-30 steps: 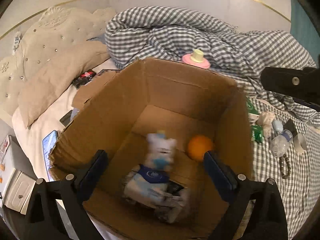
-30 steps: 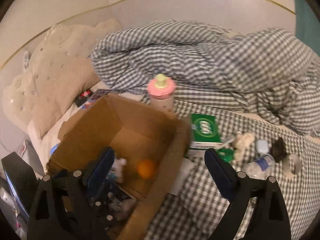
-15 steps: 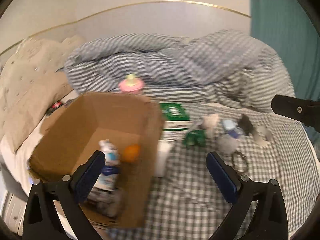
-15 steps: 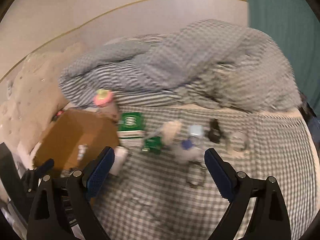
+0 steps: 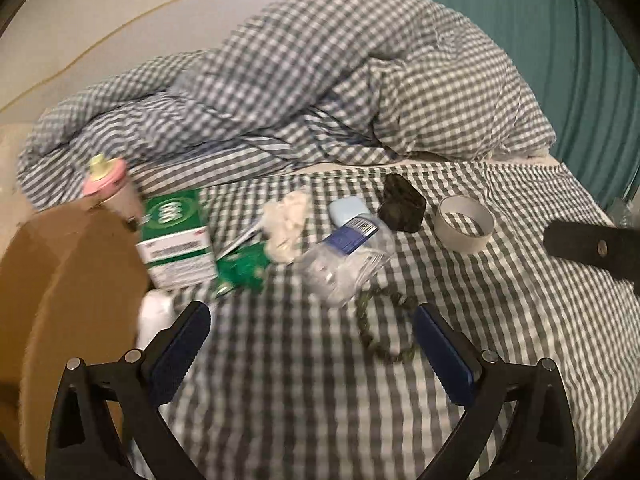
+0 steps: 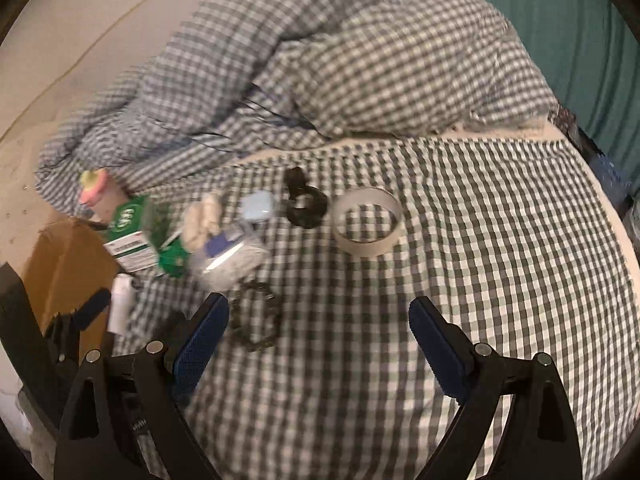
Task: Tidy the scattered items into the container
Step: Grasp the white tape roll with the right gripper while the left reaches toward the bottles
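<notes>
- the cardboard box [image 5: 76,280] is seen at the left edge of the bed [image 5: 500,320], its inside hidden from both views.
- a green-and-white carton [image 5: 176,240] lies against the box's right side, with a pink-capped bottle [image 5: 110,192] standing just behind it.
- a white object [image 5: 156,316], too blurred to name, is seen at the foot of the box.
- a green packet [image 5: 244,268], a cream crumpled item [image 5: 286,220] and a clear plastic bottle [image 5: 348,256] with a pale blue cap are clustered to the right of the carton.
- a dark scrunchie [image 6: 302,204] is placed beyond the bottle, and a tape roll [image 6: 368,220] stands on its side edge just right of it.
- a beaded bracelet [image 6: 254,322] lies nearest the cameras, on the checked sheet.
- the left gripper [image 5: 312,348] is held released, with nothing between its blue pads, above the sheet near the bracelet.
- the right gripper [image 6: 318,340] is likewise spread wide and empty, the bracelet lying just beside its left finger [image 6: 200,340].
- a rumpled checked duvet [image 5: 320,88] is heaped at the back, and a teal curtain [image 5: 560,40] hangs on the right.
</notes>
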Motion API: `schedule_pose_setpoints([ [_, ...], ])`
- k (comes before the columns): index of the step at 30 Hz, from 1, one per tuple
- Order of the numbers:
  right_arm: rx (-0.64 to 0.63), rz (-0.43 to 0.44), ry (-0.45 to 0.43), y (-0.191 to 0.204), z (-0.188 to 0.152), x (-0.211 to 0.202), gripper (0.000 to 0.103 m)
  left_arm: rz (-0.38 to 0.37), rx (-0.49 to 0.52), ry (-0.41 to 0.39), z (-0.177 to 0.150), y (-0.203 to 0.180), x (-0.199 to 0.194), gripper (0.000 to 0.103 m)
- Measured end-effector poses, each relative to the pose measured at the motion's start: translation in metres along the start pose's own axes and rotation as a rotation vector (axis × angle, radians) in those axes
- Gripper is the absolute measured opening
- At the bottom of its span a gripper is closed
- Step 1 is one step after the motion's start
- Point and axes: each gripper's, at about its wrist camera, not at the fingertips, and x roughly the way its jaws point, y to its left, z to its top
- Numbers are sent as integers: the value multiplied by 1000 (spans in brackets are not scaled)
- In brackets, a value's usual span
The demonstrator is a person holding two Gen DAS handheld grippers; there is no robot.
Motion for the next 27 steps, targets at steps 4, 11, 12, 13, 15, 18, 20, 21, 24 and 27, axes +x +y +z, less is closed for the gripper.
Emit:
schedule_pose_setpoints([
  [4, -1, -32, 28, -14, 12, 32, 92, -5, 39, -6, 13, -12, 42, 103],
  [11, -2, -40, 82, -28, 30, 86, 92, -19, 125, 30, 23, -15, 111, 103],
  [12, 1, -44, 87, -29, 31, 91, 92, -20, 137, 29, 24, -16, 116, 103],
  [13, 6, -50, 91, -31, 33, 96, 92, -32, 144, 24, 24, -17, 121, 103],
  [15, 15, -59, 98, -36, 37, 106, 92, -59, 147, 25, 26, -19, 127, 103],
  [18, 25, -70, 109, -41, 43, 120, 92, -62, 178, 37, 25, -26, 135, 103],
  [20, 24, -76, 118, -41, 47, 130, 92, -56, 216, 59, 21, -32, 144, 103],
  [21, 21, -77, 126, -41, 48, 136, 92, -59, 224, 73, 21, -34, 147, 93],
  [24, 24, -63, 170, -42, 51, 160, 92, -88, 201, 99, 18, -34, 152, 72],
  [27, 20, -93, 181, -43, 53, 173, 92, -98, 183, 117, 18, -33, 150, 71],
])
